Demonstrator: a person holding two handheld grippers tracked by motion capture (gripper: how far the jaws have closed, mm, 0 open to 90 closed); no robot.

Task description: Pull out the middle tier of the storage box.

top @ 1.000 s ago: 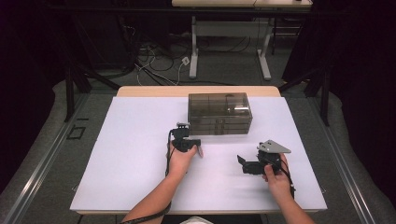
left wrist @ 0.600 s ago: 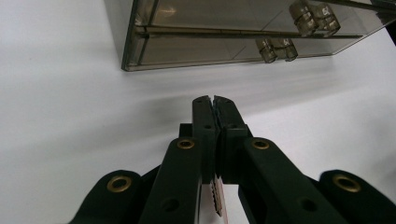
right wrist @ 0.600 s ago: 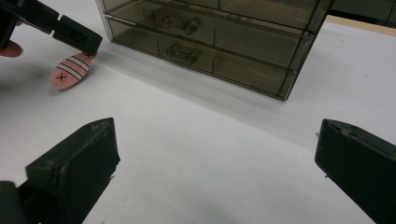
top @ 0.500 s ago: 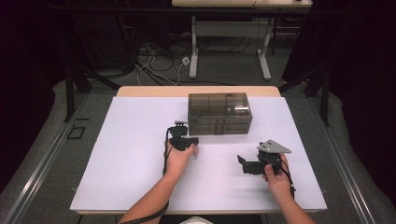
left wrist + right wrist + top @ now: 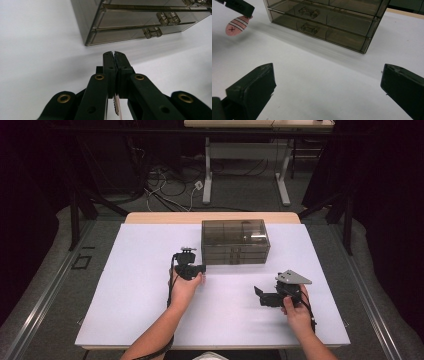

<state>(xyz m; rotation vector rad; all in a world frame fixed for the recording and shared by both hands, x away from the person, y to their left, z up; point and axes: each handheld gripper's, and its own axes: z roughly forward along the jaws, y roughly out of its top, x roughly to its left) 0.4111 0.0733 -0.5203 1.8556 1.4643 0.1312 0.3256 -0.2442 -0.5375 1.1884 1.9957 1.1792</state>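
A thin pink striped tag (image 5: pixel 236 25) hung pinched in the closed left gripper (image 5: pixel 114 55), upper left of the right gripper view, its top hidden. The smoky drawer cabinet (image 5: pixel 235 241) stood beside. The right gripper (image 5: pixel 327 82) gaped wide, empty.

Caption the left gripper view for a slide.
Left gripper, jaws shut on a thin pink flat piece, faces the smoky translucent plastic drawer box on the white table.

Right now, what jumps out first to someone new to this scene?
The smoky translucent drawer cabinet at the back middle of the white table, its small clear handles facing the person. Next, the left gripper just in front of it, shut on a thin pink card with black stripes and an X. The right gripper stands open at the near right.
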